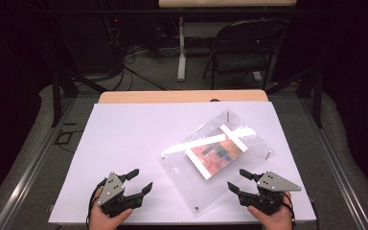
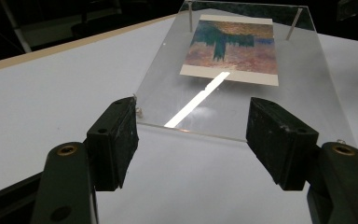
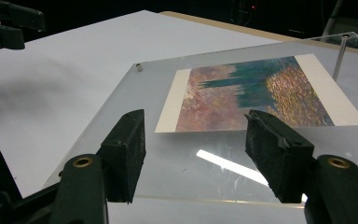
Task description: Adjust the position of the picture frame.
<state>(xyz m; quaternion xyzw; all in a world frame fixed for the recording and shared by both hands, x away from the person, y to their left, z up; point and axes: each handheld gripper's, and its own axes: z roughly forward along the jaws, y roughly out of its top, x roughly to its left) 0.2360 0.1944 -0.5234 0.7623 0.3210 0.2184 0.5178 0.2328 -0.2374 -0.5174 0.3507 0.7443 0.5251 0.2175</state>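
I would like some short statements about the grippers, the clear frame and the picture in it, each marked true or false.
1. Both grippers are open and hold nothing. True: the left gripper and the right gripper have their jaws spread, with nothing between them.
2. The clear frame stands upright on the table. False: it lies flat on the white sheet, raised on small metal posts.
3. A colourful picture sits in the frame. True.
4. The left gripper grips the frame's edge. False: it is apart from the frame, over the white sheet.
5. A folding chair stands beyond the table. True.
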